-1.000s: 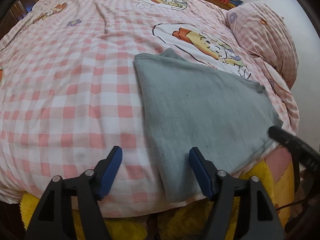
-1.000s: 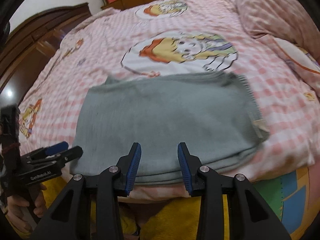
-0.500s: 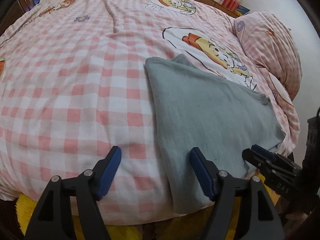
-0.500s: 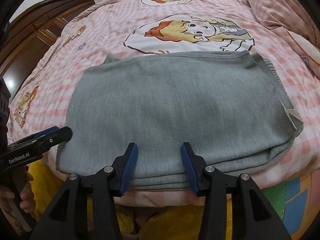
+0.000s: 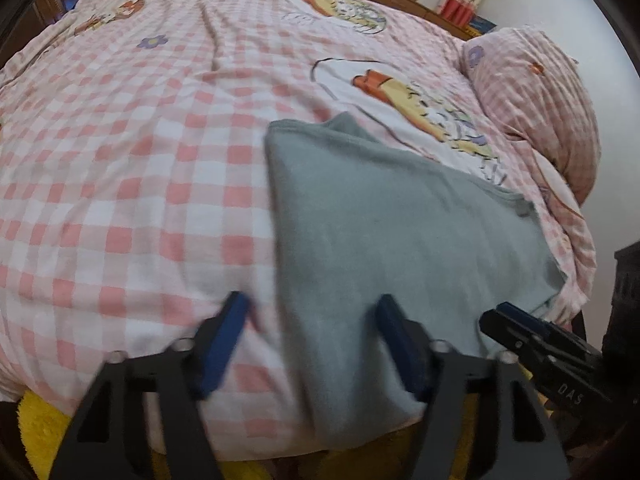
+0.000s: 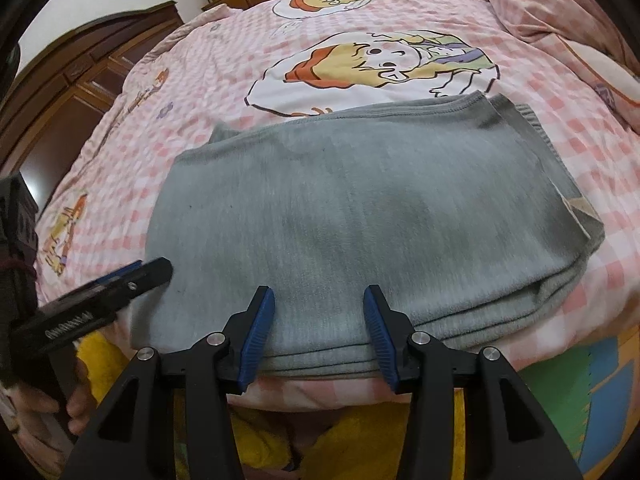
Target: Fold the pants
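Left gripper [image 5: 310, 342]: jaws spread, empty; has edged in so its right finger overlies the cloth's near-left corner.
Right gripper [image 6: 318, 334]: jaws apart, empty, closer in at the stacked near hem.
Grey fleece folded pants [image 6: 360, 216]: flat rectangle at 12 o'clock of the jaws.
Pink checked cartoon bedspread [image 5: 120, 160]: underneath.
Reading: probably lining up the next fold.

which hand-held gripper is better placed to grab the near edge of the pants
Right: the right hand-held gripper is open, centred on the grey pants near edge. The left hand-held gripper straddles their left side.
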Motion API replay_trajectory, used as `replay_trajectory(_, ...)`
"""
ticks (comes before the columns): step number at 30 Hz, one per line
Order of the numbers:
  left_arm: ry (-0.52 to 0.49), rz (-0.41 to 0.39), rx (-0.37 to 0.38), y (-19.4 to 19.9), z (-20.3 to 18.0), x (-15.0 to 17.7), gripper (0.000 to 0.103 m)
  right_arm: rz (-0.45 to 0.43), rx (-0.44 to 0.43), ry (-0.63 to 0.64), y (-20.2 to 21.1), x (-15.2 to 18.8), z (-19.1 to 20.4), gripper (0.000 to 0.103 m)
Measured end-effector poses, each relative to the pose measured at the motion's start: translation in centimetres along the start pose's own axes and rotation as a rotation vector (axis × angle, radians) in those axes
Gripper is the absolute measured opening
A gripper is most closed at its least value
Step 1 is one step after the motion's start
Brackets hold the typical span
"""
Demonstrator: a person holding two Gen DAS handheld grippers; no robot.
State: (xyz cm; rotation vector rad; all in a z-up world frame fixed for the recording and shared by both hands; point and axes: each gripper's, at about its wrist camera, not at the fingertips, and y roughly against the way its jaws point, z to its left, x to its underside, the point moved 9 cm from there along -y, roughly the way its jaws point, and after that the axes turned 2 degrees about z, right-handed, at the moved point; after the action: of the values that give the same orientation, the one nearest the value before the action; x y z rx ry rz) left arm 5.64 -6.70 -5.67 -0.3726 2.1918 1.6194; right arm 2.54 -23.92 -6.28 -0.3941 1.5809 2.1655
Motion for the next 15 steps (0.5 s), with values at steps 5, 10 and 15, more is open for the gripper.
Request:
replay_trajectory(5,-0.012,-0.011,-0.003,-0.3,-0.2,0.0,0.062,-0.016,0.002,-0.014,1.3,0.1,-0.3,0.047)
replay_trajectory(10,-0.001,-0.012,0.006,-1.0,0.0,-0.5,0.065,-0.057,0.007,-0.032,3.0,-0.4,-0.9,0.047)
replay_trajectory(15,-0.012,-0.020,-0.020,-1.2,-0.3,-0.8,0.067,-0.091,0.028,-0.040,4.7,-1.4,-1.8,0.047)
